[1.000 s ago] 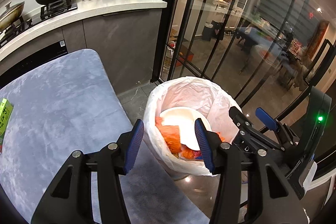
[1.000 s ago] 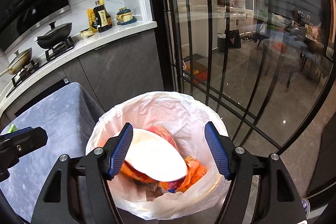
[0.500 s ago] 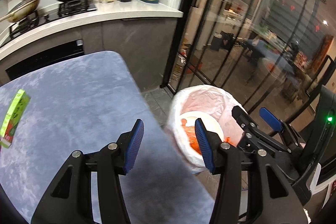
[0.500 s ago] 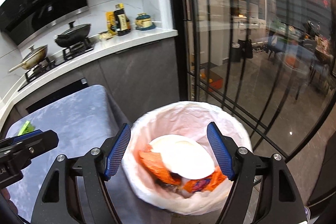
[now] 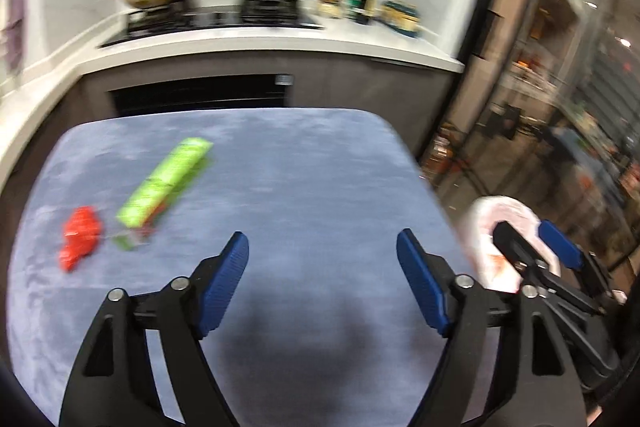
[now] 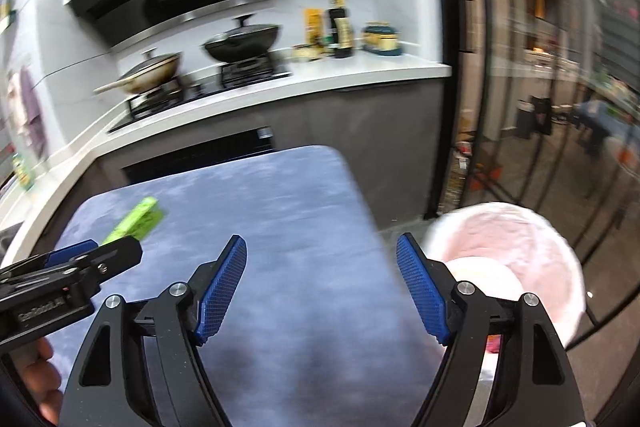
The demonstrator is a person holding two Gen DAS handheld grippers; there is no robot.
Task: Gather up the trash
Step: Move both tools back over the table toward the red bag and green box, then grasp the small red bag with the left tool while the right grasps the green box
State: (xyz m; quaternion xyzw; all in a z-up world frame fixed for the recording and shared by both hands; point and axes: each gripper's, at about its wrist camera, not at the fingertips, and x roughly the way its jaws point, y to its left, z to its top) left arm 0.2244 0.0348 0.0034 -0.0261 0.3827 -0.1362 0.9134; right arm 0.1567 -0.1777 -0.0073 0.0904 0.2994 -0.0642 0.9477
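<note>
L gripper [image 5: 322, 287] jaws just widened, nothing between; R gripper [image 6: 321, 287] jaws likewise, angled down.

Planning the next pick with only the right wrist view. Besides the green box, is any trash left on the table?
Observer: Yes. A red wrapper lies on the table, left of the green box.
Operator: My view hides part of the box. Is it lying flat?
Observer: Yes, it is a long carton lying flat, with its near end beside the wrapper.
Operator: Is the left hand-held gripper empty?
Observer: Yes. The left hand-held gripper is open with nothing between its pads, and its jaws have just been opening.
</note>
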